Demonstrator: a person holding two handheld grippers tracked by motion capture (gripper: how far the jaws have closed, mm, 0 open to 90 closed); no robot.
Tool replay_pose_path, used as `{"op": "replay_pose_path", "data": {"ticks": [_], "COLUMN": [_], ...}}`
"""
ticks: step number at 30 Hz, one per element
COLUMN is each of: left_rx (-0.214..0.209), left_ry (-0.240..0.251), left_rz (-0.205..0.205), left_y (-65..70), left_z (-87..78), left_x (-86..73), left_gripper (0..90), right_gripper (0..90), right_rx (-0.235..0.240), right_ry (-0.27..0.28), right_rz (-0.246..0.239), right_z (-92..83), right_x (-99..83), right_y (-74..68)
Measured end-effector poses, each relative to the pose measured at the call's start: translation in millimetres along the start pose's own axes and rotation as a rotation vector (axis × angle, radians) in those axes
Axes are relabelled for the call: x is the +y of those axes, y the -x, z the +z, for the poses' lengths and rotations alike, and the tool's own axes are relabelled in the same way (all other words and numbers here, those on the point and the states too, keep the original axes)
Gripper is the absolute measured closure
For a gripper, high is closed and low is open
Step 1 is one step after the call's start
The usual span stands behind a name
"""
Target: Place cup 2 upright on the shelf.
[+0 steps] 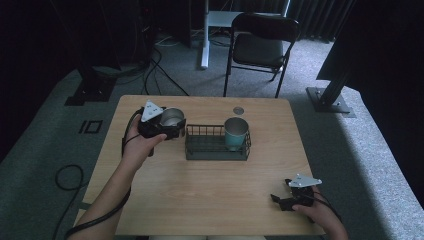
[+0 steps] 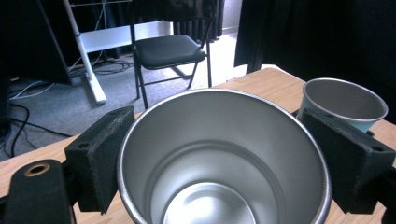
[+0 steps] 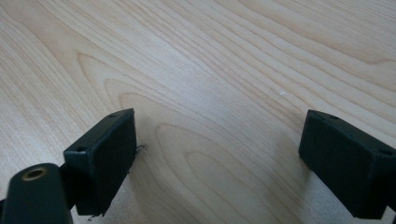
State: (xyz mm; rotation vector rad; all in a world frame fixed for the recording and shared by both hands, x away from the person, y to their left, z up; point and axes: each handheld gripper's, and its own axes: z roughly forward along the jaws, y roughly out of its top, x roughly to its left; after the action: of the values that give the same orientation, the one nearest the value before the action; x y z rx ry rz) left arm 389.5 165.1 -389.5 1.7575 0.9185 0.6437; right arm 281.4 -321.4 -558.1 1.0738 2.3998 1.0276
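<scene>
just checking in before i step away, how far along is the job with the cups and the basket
Looks about halfway. Done: a teal cup already stands in the wire basket. In hand: the left hand-held gripper is shut on a steel cup, held just left of the basket. Left: that cup probably still has to go into the basket's open left part. The right hand-held gripper rests open over the bare table.

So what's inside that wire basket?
The wire basket holds one teal cup, upright at its right end. The rest looks empty, though its front wall hides part of the floor.
</scene>
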Motion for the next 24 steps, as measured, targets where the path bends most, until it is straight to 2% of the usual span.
{"op": "replay_pose_path", "data": {"ticks": [13, 15, 20, 24], "left_rx": [-0.048, -0.046, -0.057, -0.077], "left_ry": [0.018, 0.01, 0.006, 0.007], "left_rz": [0.022, 0.043, 0.041, 0.024], "left_y": [18.8, 21.8, 26.0, 29.0], "left_z": [22.7, 27.4, 38.3, 46.3], "left_x": [15.4, 15.5, 14.1, 10.8], "left_gripper": [14.0, 14.0, 14.0, 14.0], "right_gripper": [11.0, 11.0, 11.0, 11.0], "right_rx": [0.0, 0.0, 0.0, -0.001], "right_ry": [0.0, 0.001, 0.0, 0.0], "right_rz": [0.001, 0.0, 0.001, 0.001], "right_z": [0.0, 0.0, 0.0, 0.0], "right_x": [0.0, 0.0, 0.0, 0.0], "right_y": [0.0, 0.0, -0.1, -0.1]}}
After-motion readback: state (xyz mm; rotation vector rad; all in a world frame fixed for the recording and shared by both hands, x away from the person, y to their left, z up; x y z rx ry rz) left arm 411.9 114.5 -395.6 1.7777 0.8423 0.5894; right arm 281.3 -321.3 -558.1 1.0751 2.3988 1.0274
